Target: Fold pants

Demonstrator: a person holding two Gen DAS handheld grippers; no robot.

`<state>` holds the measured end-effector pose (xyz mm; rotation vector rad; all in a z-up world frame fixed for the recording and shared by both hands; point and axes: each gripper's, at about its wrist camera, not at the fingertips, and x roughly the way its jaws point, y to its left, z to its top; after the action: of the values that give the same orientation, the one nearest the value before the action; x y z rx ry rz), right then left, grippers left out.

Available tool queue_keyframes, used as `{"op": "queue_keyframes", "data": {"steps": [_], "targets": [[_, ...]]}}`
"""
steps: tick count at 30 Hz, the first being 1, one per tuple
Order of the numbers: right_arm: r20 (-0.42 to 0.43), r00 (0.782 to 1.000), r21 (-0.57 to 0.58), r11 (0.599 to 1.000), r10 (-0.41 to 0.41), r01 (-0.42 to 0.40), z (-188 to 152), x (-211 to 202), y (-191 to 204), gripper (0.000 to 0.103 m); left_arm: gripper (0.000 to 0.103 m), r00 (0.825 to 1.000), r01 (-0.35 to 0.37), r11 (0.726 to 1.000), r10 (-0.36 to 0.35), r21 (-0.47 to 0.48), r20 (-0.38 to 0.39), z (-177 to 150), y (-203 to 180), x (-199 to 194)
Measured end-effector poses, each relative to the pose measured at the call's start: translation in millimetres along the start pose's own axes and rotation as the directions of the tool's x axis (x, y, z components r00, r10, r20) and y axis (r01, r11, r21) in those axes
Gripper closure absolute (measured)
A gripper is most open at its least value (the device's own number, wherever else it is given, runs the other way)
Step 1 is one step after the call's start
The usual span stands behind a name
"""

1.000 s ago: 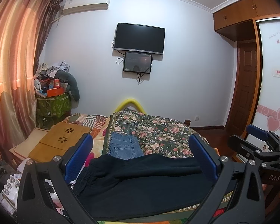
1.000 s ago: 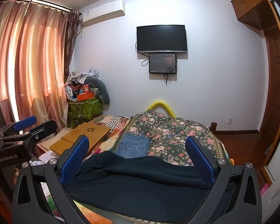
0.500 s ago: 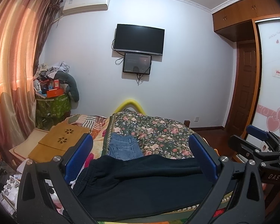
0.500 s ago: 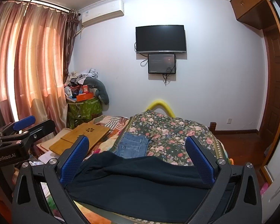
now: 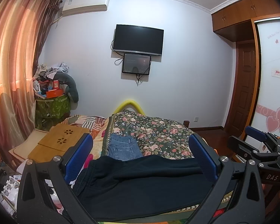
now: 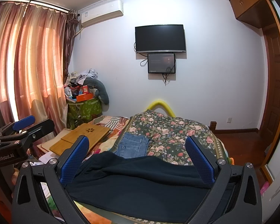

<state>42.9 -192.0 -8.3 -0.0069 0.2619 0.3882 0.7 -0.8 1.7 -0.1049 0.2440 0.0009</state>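
Dark navy pants (image 5: 140, 183) lie spread across the near end of the bed, also in the right wrist view (image 6: 140, 183). My left gripper (image 5: 140, 156) is open and empty, held above the pants with its blue pads wide apart. My right gripper (image 6: 138, 155) is open and empty too, above the same pants. A folded pair of blue jeans (image 5: 124, 147) lies further up the bed, just beyond the dark pants; it also shows in the right wrist view (image 6: 133, 145). Each gripper shows at the edge of the other's view.
The bed has a floral cover (image 5: 158, 134). A wooden lap desk (image 5: 61, 140) lies on the bed's left side. A cluttered green box (image 5: 52, 104) stands by the curtain. A TV (image 5: 138, 39) hangs on the far wall. A door (image 5: 244, 85) is at right.
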Motion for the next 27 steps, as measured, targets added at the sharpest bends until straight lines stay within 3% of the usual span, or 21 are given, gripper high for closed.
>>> {"op": "queue_keyframes", "data": {"steps": [27], "targets": [[-0.018, 1.0, -0.001, 1.0, -0.006, 0.006, -0.8, 6.9, 1.5, 0.001, 0.0, 1.0, -0.004, 1.0, 0.004, -0.013, -0.011, -3.2, 4.9, 7.4]]}}
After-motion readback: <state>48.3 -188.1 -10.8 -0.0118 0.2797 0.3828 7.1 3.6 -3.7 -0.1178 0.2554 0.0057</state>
